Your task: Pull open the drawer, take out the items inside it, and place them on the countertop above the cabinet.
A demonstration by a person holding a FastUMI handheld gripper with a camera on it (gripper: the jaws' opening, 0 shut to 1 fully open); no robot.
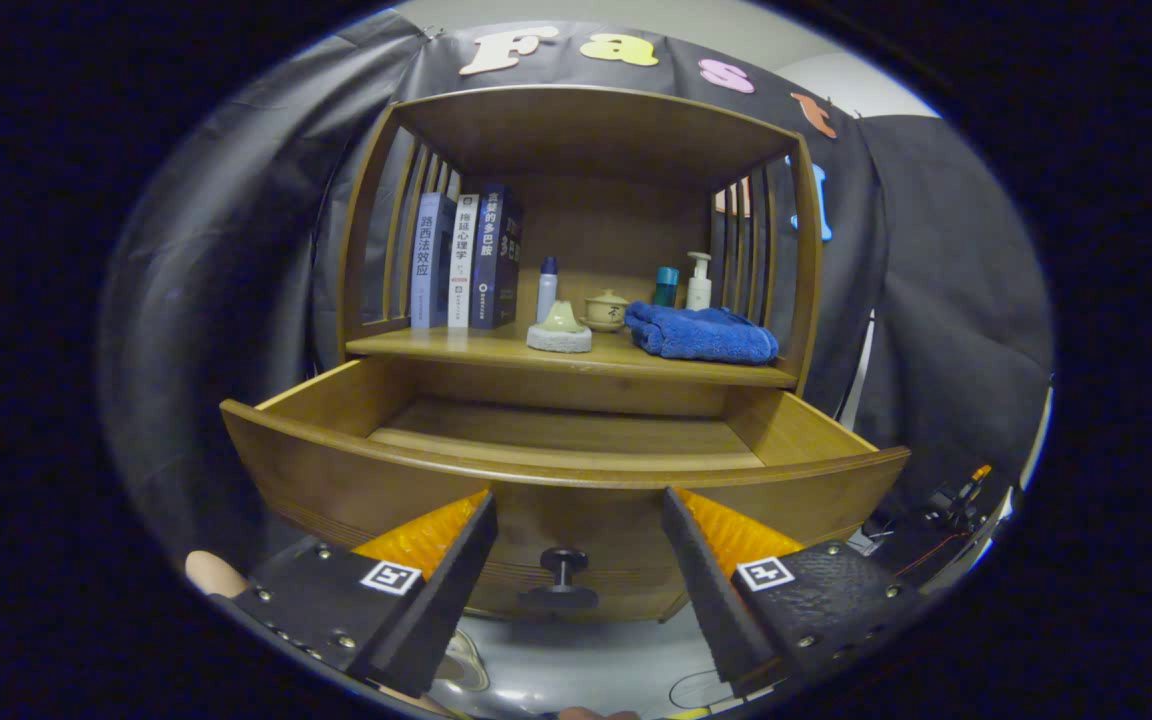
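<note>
In the gripper view, the drawer stands pulled open, its curved front near the gripper. The two fingers are spread wide and hold nothing; the black knob sits between them, a little lower, and neither finger touches it. The visible part of the drawer floor looks bare; the near strip behind the front panel is hidden, so I cannot tell if some item lies there. On the countertop above are books at the left, a small stone dish, a lidded cup, a blue towel and bottles at the right.

To do this step well, I think the gripper should rise over the front panel and tilt downward, so the hidden strip is checked before reaching inside.
</note>
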